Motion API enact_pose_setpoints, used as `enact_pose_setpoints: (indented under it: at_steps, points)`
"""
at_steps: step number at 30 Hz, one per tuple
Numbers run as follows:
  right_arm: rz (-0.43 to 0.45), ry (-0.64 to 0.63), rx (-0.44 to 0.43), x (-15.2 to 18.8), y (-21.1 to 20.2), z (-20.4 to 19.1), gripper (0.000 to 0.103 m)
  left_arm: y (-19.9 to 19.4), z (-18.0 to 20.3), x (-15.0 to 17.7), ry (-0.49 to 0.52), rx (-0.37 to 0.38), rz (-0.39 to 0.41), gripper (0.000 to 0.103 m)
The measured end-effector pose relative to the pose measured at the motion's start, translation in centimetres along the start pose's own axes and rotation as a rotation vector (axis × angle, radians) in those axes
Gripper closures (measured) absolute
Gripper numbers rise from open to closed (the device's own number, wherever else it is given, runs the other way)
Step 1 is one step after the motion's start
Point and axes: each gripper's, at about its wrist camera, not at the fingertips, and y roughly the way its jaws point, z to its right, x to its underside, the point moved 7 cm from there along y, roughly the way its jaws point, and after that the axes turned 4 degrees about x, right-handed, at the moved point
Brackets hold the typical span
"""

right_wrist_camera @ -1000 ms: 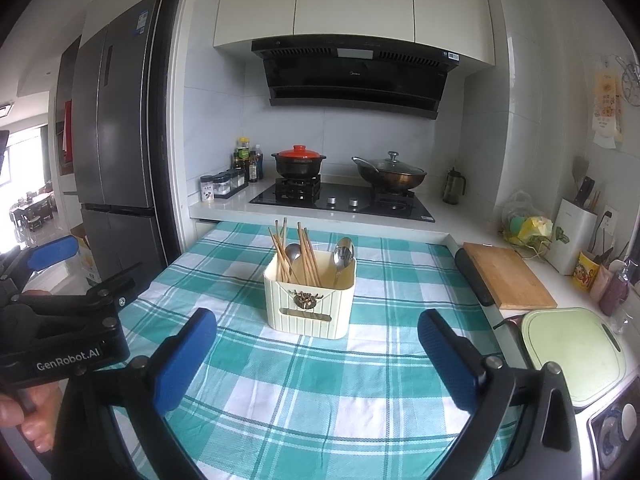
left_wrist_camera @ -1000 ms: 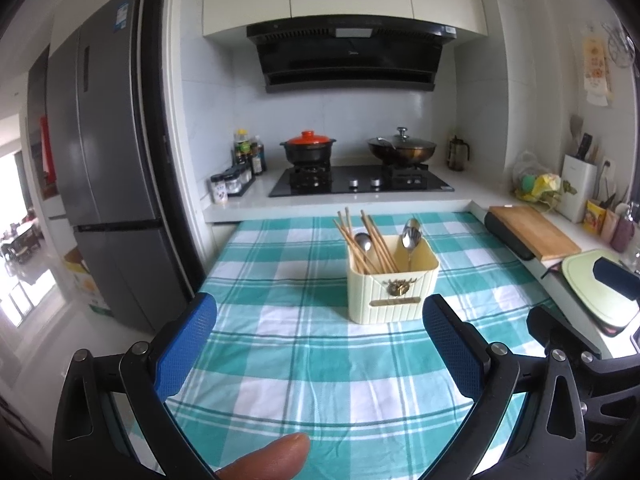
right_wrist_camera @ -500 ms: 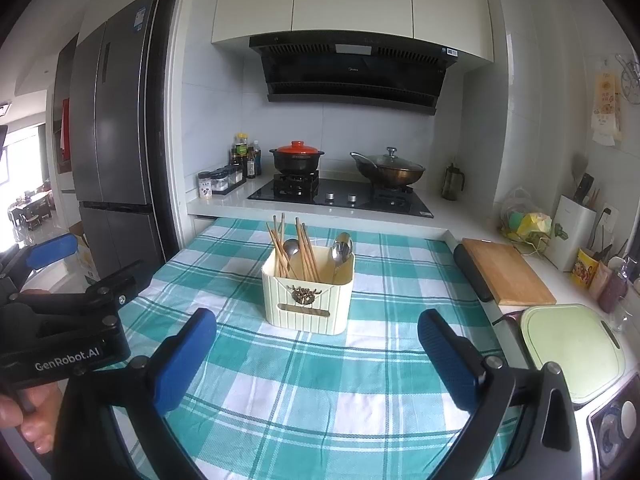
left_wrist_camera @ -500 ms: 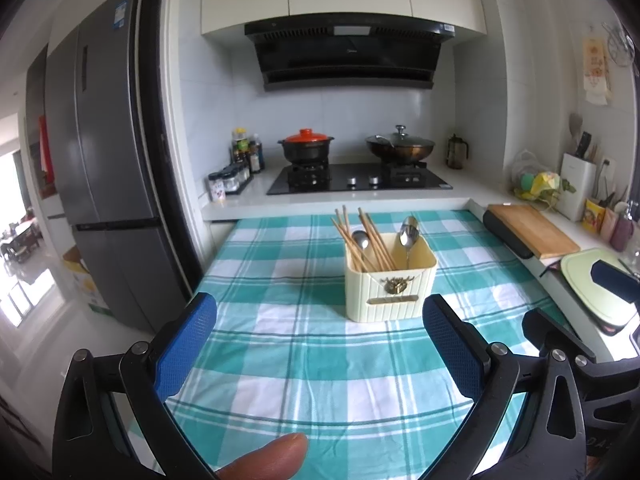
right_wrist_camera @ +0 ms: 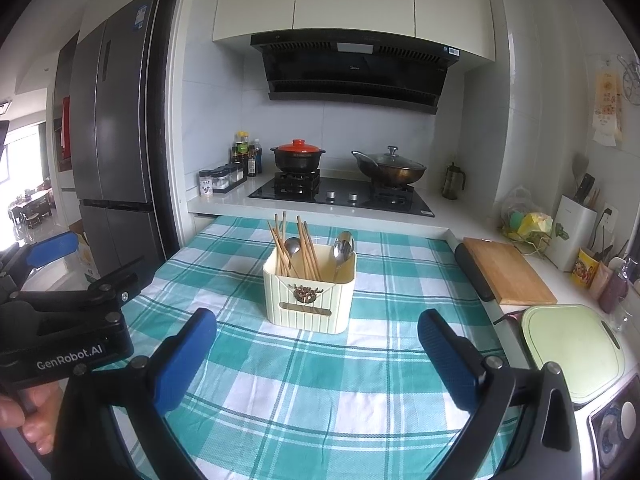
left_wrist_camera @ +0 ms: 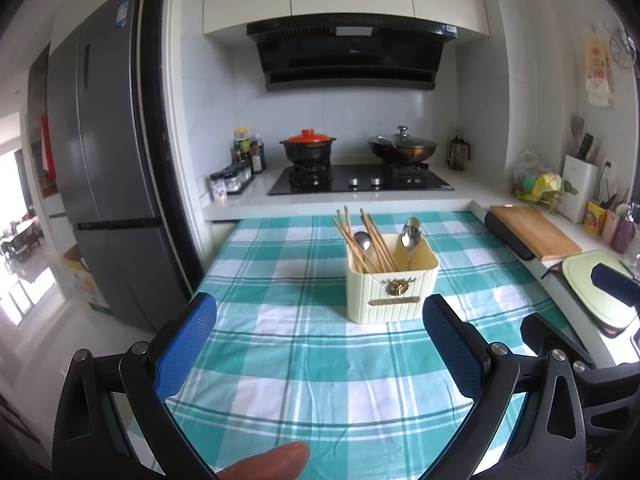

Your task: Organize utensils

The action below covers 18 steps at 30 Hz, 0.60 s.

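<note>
Mid-frame holder (left_wrist_camera: pixel 391 280) stands on my counter (left_wrist_camera: pixel 304 360), chopsticks (left_wrist_camera: pixel 362 240) and spoons (left_wrist_camera: pixel 410 232) inside; left tool (left_wrist_camera: pixel 320 344), right tool (right_wrist_camera: pixel 318 356) both apart, empty; sorting either finished or pending.

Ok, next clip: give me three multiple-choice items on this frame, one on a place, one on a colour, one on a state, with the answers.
1. Where does the cream utensil holder stand?
A. on the checked tablecloth
B. on the hob
C. on the wooden cutting board

2. What colour is the lid of the black pot on the hob?
A. green
B. red
C. white

3. How are the left hand-held gripper and the right hand-held gripper?
A. both shut on chopsticks
B. one holds a spoon
C. both open and empty

Answers: 1 A, the holder rests on the teal and white cloth; 2 B, the lid is red-orange; 3 C, blue pads stand wide apart with only cloth between them, while chopsticks and spoons stay in the holder.
</note>
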Motion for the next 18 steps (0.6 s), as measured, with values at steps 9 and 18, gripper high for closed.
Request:
enact_pose_setpoints:
  at_steps: [9,18]
  points:
    - [-0.004,-0.002,0.002,0.2,0.0,0.3,0.001,0.1,0.1,0.0,0.011,-0.006,0.006,0.0]
    - [-0.022,0.005,0.016,0.5,0.5,0.7,0.001,1.1,-0.4,0.9,-0.035,0.076,-0.035,0.0]
